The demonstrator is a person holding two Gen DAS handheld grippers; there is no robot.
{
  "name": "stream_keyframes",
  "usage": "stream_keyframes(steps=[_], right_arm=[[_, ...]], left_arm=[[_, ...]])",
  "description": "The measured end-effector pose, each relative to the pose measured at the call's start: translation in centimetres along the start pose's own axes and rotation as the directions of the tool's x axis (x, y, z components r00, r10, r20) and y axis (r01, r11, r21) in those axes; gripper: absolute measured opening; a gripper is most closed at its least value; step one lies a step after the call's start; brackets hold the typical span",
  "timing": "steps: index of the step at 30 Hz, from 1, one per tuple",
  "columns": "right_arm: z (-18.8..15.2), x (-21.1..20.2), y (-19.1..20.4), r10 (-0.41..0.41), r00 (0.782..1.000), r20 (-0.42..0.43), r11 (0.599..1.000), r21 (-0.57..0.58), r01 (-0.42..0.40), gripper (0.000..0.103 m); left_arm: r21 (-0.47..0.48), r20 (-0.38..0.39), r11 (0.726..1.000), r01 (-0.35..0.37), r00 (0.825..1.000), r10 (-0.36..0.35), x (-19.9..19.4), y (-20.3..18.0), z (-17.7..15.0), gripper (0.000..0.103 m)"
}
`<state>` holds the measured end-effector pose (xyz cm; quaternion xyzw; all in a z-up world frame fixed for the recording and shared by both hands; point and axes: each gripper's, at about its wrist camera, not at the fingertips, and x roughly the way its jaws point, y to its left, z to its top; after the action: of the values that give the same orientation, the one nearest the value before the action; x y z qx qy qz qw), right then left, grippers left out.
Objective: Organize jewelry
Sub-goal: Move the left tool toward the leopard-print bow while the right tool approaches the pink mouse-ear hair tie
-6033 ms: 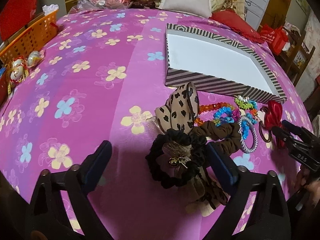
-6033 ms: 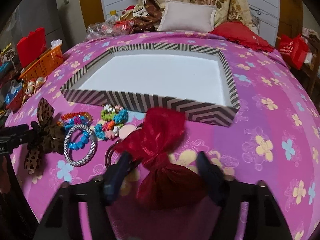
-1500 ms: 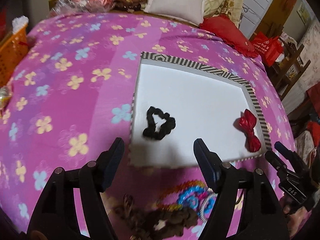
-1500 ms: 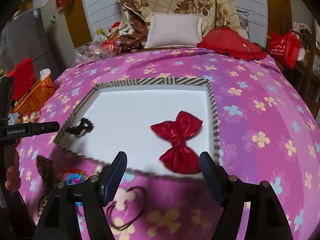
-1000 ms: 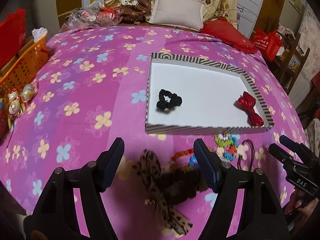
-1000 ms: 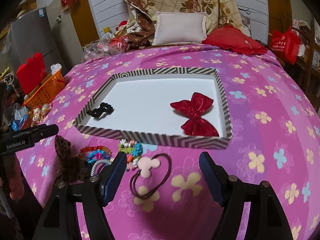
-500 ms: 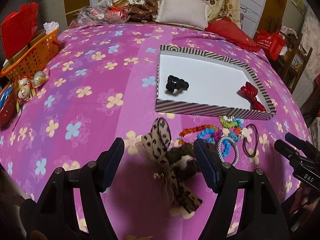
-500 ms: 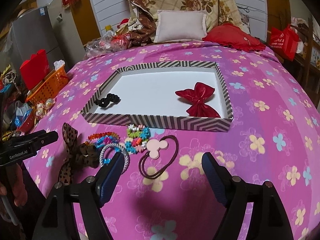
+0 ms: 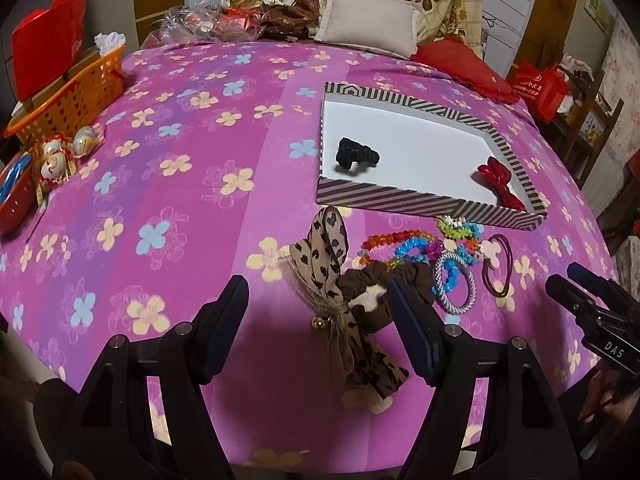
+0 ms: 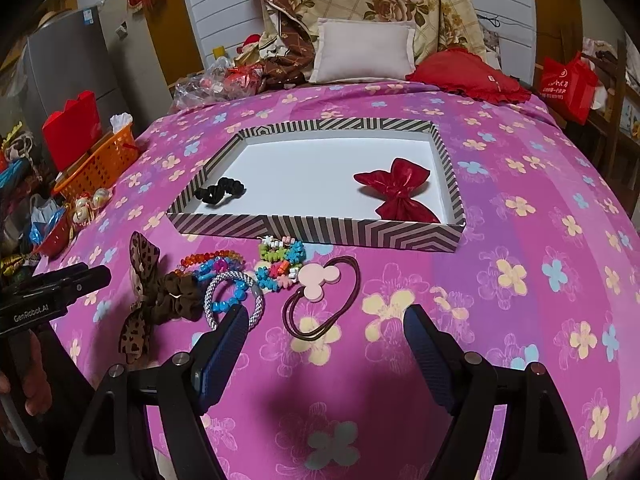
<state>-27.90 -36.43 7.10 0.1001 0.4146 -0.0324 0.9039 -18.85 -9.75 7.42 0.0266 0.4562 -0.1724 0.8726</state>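
A striped box lies on the pink flowered bed. It holds a black scrunchie and a red bow. In front of it lie a leopard bow on a brown scrunchie, bead bracelets, a striped ring and a pink mouse-head hair tie. My left gripper is open around the leopard bow. My right gripper is open just short of the hair tie.
An orange basket and a red bowl sit at the bed's left edge. Pillows and bags lie at the far end. A red bag stands at the right.
Both grippers have drawn back from the box, where they let go of the black scrunchie and red bow, and come down toward the items in front of it.
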Motion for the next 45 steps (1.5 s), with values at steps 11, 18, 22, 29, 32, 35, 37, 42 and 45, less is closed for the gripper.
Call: stream_keyframes(steps=[11,18,22,29,32,35,37,42,45], right_arm=[[-1.4,0.4,-0.2,-0.011,1.000,-0.025,1.000,-0.019,0.011,0.078],[-2.0,1.7,-0.6,-0.017,0.998,-0.058,1.000,-0.016,0.016,0.078],[-1.8,2.2,-0.6,-0.020,0.999,-0.049,1.000,-0.025,0.019,0.078],[-0.8,3.7,-0.8,-0.031,0.999,-0.034,0.999,-0.036,0.029,0.077],[-0.2,4.2,-0.7,-0.019,0.999,-0.033,0.999,-0.042,0.017,0.067],[0.4,4.8,0.0,-0.013,0.999,-0.029,0.996,-0.084,0.011,0.061],[0.7,5.5,0.6,-0.014,0.999,-0.029,0.993,-0.121,0.010,0.054],[1.2,7.3,1.0,0.001,0.998,-0.062,0.982,-0.188,-0.012,0.048],[1.4,8.0,1.1,0.012,0.998,-0.066,0.977,-0.213,-0.026,0.048]], left_arm=[[-0.023,-0.081,0.997,0.071,0.994,-0.073,0.7,1.7,-1.9,0.072],[-0.043,-0.106,0.994,0.102,0.989,-0.106,1.3,2.3,-2.6,0.072],[-0.058,-0.113,0.992,0.108,0.987,-0.114,1.7,2.3,-2.3,0.072],[-0.064,-0.126,0.991,0.117,0.984,-0.125,2.6,2.0,-2.0,0.072],[-0.067,-0.133,0.991,0.116,0.983,-0.124,3.0,2.1,-1.9,0.072],[-0.073,-0.139,0.991,0.114,0.983,-0.124,3.3,2.2,-1.9,0.072],[-0.078,-0.142,0.990,0.114,0.982,-0.124,3.5,2.3,-1.8,0.072],[-0.086,-0.148,0.990,0.111,0.981,-0.122,3.8,2.6,-1.7,0.072],[-0.094,-0.150,0.990,0.108,0.981,-0.121,4.0,2.7,-1.5,0.072]])
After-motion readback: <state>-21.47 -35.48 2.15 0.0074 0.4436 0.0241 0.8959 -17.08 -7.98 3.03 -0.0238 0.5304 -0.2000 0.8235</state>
